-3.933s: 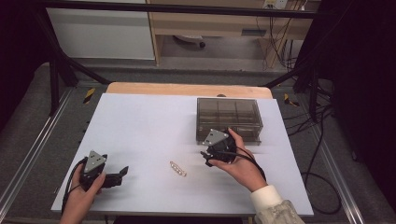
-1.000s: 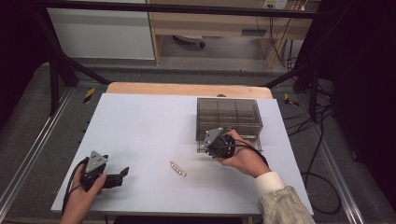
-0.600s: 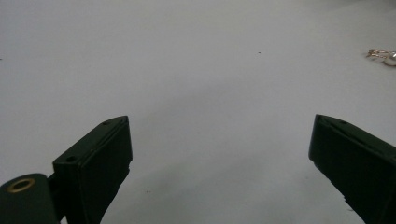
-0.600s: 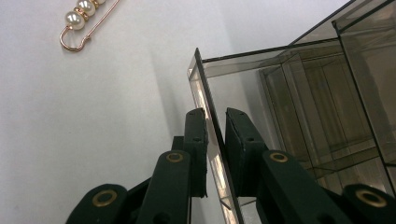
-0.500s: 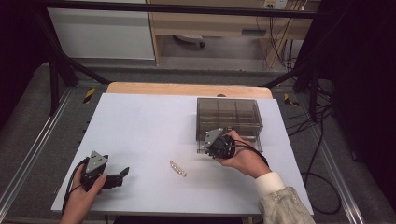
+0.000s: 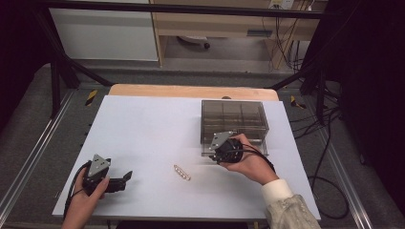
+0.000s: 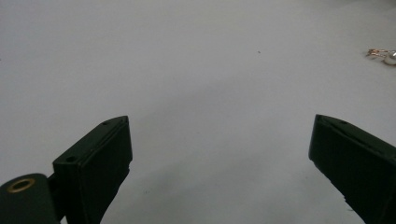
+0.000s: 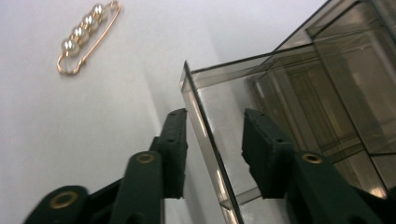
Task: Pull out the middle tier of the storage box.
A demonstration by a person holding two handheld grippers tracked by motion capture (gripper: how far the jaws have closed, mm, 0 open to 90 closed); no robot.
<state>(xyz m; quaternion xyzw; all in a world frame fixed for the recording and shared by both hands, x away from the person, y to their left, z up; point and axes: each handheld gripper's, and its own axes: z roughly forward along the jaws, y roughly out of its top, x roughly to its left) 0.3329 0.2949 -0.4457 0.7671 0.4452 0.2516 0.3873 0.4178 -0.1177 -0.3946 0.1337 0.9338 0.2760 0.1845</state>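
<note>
The left gripper (image 6: 125, 180) rests low on the white table (image 6: 143, 129), jaws spread wide on nothing; the pearl pin (image 6: 182, 172) lies mid-table, long axis running diagonally from upper left to lower right; the right gripper (image 8: 212, 144) straddles the smoky compartment box's (image 6: 234, 117) near wall, jaws narrowed, contact unclear.

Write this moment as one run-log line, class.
right claw: open, straddling organizer box front wall | left claw: open, empty, over white table | pearl pin: on table, untouched
</note>
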